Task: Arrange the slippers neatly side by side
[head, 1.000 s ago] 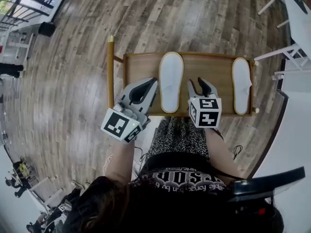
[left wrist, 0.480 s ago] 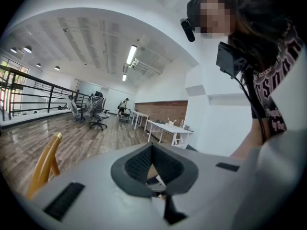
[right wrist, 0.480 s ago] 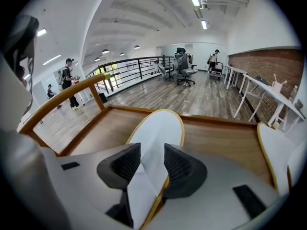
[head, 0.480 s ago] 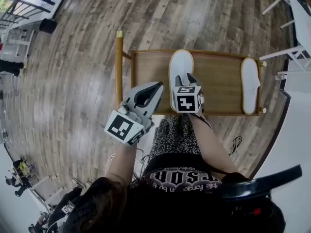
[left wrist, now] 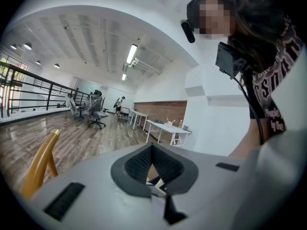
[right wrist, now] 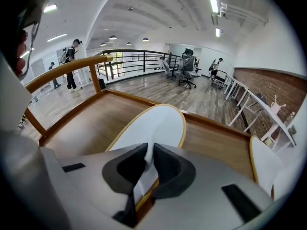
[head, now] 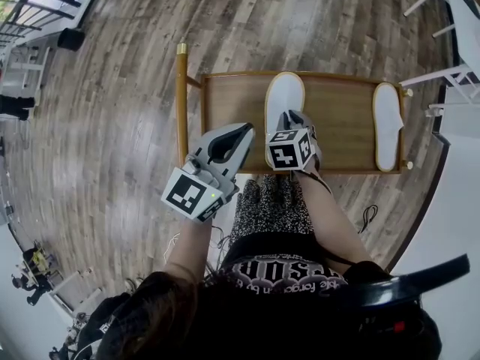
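Note:
Two white slippers with tan rims lie soles up on a low wooden tray (head: 232,107). One slipper (head: 285,96) is near the middle, the other slipper (head: 388,126) at the right end, far apart. My right gripper (head: 295,120) is at the near end of the middle slipper (right wrist: 153,123). Its jaws are closing, and the slipper's thin edge stands pinched between the pads of the right gripper (right wrist: 148,147). The second slipper (right wrist: 261,162) shows at the right. My left gripper (head: 241,131) hovers over the tray's near left edge, shut and empty, its tips (left wrist: 151,145) meeting.
A tan wooden rail (head: 181,103) runs along the tray's left side, with the same rail (right wrist: 62,71) showing at the left. White table legs (head: 442,21) stand to the far right. Wood plank floor surrounds the tray. The person's patterned lap (head: 274,208) is just below the tray.
My right gripper has moved left from beside the middle slipper onto its near end and its jaws have narrowed onto the edge. The left gripper has barely moved.

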Demonstrator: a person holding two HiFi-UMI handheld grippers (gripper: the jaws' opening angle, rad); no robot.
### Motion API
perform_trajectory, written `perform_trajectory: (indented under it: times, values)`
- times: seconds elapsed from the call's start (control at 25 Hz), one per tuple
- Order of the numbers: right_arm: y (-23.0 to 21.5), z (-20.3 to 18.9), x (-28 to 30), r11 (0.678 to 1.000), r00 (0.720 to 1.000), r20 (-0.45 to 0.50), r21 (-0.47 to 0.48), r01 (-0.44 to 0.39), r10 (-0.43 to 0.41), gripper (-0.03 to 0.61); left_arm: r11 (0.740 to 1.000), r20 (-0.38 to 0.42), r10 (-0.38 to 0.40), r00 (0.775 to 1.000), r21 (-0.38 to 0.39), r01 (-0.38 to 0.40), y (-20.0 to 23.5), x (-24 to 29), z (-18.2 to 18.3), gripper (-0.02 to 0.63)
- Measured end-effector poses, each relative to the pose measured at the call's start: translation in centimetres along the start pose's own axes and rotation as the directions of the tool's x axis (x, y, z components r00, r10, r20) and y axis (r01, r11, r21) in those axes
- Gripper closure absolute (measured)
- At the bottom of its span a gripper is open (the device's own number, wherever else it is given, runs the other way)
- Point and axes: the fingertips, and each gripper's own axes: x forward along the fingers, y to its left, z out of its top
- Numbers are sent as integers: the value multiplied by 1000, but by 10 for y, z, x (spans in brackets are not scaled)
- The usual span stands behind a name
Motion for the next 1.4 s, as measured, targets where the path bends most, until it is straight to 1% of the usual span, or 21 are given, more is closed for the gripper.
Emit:
perform_trajectory:
  times: [0.04, 0.12, 0.44, 0.56, 0.68, 0.76, 0.8, 0.92, 1.04, 1.12, 1.24, 1.4]
  values:
    - [-4, -2, -1, 1000, 1000, -4, -3, -1, 0, 549, 1000, 2, -2, 1000, -2, 2, -1, 1, 1, 612]
    - [-15, -8, -4, 1000, 1000, -14, -3, -5, 5, 565, 1000, 7, -7, 1000, -4, 7, -4, 4, 3, 612]
    - [-67, -23, -24, 999, 1000, -11, 36, -2, 2, 566, 999, 9, -38, 999, -7, 38, -20, 23, 5, 612]
    - [-87, -28, -36, 1000, 1000, -13, 4, -16, 16, 566, 999, 8, -51, 999, 0, 51, -28, 32, 7, 612]
    - [-107, -36, -45, 996, 998, -30, -69, -49, 48, 566, 998, 11, -62, 998, 3, 62, -36, 41, 10, 612]
    - [-125, -46, -48, 992, 998, -48, -115, -49, 44, 566, 997, 12, -71, 997, 5, 71, -41, 46, 11, 612]
    - [-136, -52, -48, 992, 998, -57, -116, -41, 34, 566, 997, 12, -76, 997, 6, 76, -45, 49, 12, 612]
    - [-174, -68, -51, 998, 997, -68, -57, 19, -23, 566, 996, 6, -84, 996, 12, 84, -54, 57, 12, 612]
    - [-203, -78, -53, 995, 995, -62, 58, 77, -73, 566, 996, -3, -87, 996, 15, 87, -59, 63, 12, 612]
    - [-214, -80, -55, 988, 994, -49, 113, 101, -96, 566, 996, -10, -89, 996, 18, 89, -63, 65, 12, 612]
    - [-221, -82, -53, 987, 994, -36, 122, 106, -103, 566, 995, -16, -94, 995, 22, 94, -69, 71, 11, 612]
    - [-220, -84, -49, 989, 996, -32, 118, 84, -81, 566, 995, -17, -97, 995, 27, 98, -74, 77, 13, 612]
